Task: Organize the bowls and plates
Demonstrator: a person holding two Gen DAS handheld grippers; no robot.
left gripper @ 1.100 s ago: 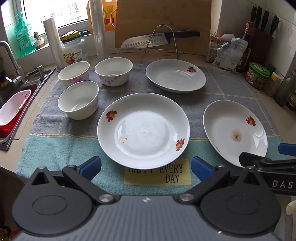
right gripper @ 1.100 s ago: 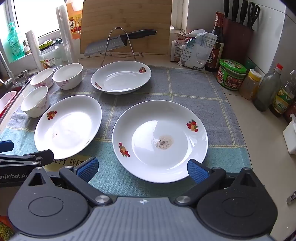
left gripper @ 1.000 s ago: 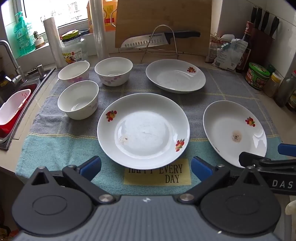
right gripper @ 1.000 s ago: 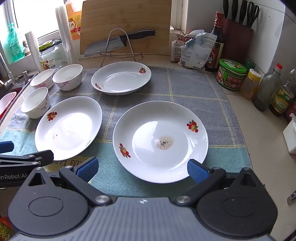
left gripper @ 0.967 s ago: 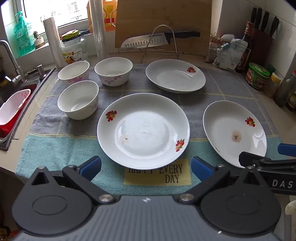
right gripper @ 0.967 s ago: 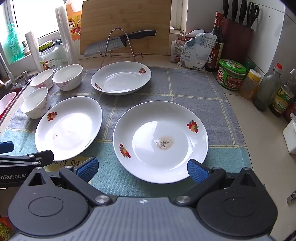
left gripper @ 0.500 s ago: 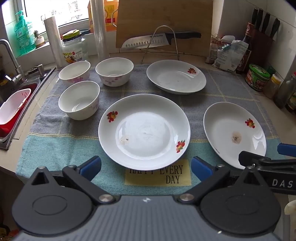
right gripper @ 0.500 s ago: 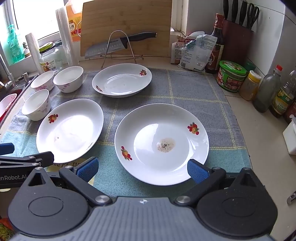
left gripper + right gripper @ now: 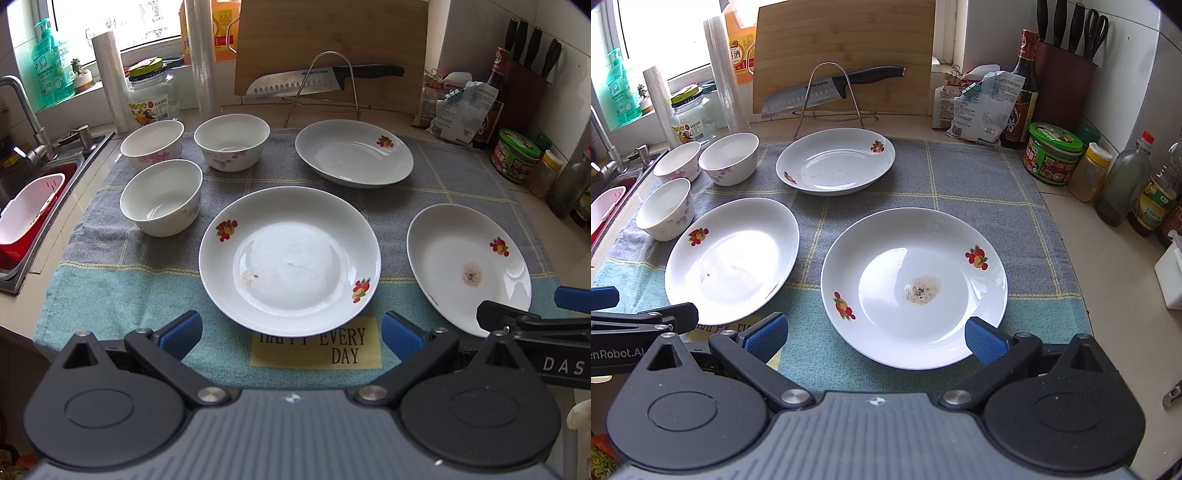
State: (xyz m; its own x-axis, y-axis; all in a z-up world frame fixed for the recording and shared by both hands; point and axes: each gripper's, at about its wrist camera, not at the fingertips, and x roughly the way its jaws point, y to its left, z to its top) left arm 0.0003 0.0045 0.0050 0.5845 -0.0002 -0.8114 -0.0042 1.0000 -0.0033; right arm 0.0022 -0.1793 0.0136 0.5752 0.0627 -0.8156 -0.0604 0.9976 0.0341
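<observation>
Three white plates with fruit motifs lie on a grey-and-teal cloth: a near middle plate, a near right plate with a brown stain, and a far plate. Three white bowls stand at the left. My left gripper is open just short of the middle plate's near rim. In front of the stained plate's near rim, my right gripper is open too. Neither holds anything.
A sink with a red-and-white basket lies at the left. At the back stand a cutting board, a knife on a wire rack, a jar and plastic rolls. Bottles, jars and a knife block line the right.
Both grippers have drawn back slightly toward the counter's near edge; the dishes sit a little lower in both views. No dish has moved and the jaws stay spread.
</observation>
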